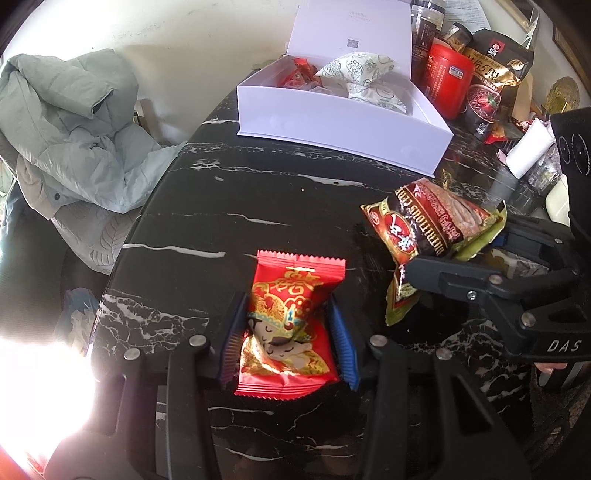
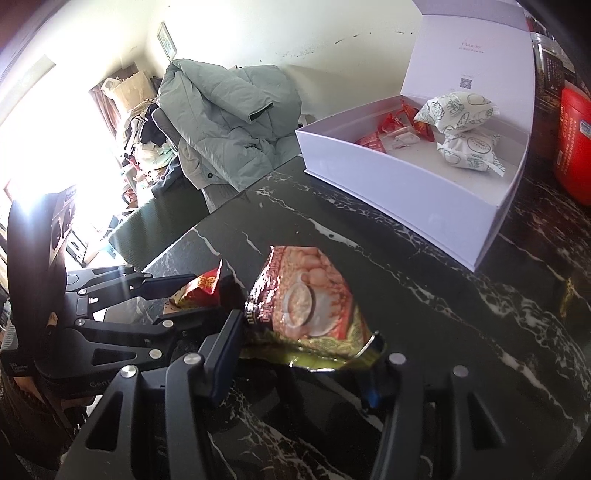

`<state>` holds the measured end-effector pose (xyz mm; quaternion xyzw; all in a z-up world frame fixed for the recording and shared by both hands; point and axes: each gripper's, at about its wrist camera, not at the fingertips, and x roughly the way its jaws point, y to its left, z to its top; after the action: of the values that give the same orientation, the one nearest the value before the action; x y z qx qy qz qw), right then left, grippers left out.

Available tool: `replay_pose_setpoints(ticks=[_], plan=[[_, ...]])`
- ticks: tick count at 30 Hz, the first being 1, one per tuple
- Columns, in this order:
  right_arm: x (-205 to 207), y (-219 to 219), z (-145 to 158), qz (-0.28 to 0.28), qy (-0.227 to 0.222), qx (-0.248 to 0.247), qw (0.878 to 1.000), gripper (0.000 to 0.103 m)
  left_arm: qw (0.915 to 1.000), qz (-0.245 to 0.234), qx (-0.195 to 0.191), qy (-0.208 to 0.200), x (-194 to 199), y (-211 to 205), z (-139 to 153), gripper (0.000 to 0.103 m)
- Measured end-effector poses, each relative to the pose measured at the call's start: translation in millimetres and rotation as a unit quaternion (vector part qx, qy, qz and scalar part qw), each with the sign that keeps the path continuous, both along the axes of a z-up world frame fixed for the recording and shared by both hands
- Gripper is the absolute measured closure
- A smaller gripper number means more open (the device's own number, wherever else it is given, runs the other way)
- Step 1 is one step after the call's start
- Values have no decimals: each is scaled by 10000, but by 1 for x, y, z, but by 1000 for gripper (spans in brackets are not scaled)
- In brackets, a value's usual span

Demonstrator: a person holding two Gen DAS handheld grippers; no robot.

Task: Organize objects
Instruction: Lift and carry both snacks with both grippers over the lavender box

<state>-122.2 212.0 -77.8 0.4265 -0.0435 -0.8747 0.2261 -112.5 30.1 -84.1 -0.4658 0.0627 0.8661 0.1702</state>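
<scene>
The red packet (image 1: 291, 325) sits squeezed between the blue pads of the left tongs (image 1: 288, 332), which are closed on its crumpled middle, with its crimped top edge pointing away toward the far side of the counter (image 1: 207, 206). To its right, the cereal sachet (image 2: 310, 299) is caught by its torn near end in the right tongs (image 2: 299, 354), closed on it; the rest of the sachet sticks out ahead and looks loosely held, so it may swing. The step in hand, as I read it, is carrying both packets to the white box (image 1: 332, 122), which stands open at the far side of the counter with its lid (image 1: 354, 33) upright behind it. Inside already lie two white patterned pouches (image 2: 458, 107) toward the right and some small red wrappers (image 2: 391, 129) toward the left, leaving bare floor along the near wall. To do it well, keep both grips firm, bring each packet up over the near wall rather than against it, and release only when the packet hangs over bare floor inside the box. The two tongs are near each other, so taking them in side by side, left packet to the left part and sachet to the right, should avoid a clash. The red tin (image 1: 447, 77) and dark bags (image 1: 491, 74) crowd the box's right side; the jacket (image 1: 74, 125) lies well to the left, off the counter.
</scene>
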Motion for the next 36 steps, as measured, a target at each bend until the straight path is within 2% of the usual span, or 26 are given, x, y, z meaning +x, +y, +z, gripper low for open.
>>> replay_pose_setpoints(ticks=[18,36], plan=[[29,22,23,-114,202,222,9995,48,9993,-334,-51,188,12,28,27,61],[47,64,38,-605,291,408,9969,48,9949,-976,-16,254,13,81,40,61]])
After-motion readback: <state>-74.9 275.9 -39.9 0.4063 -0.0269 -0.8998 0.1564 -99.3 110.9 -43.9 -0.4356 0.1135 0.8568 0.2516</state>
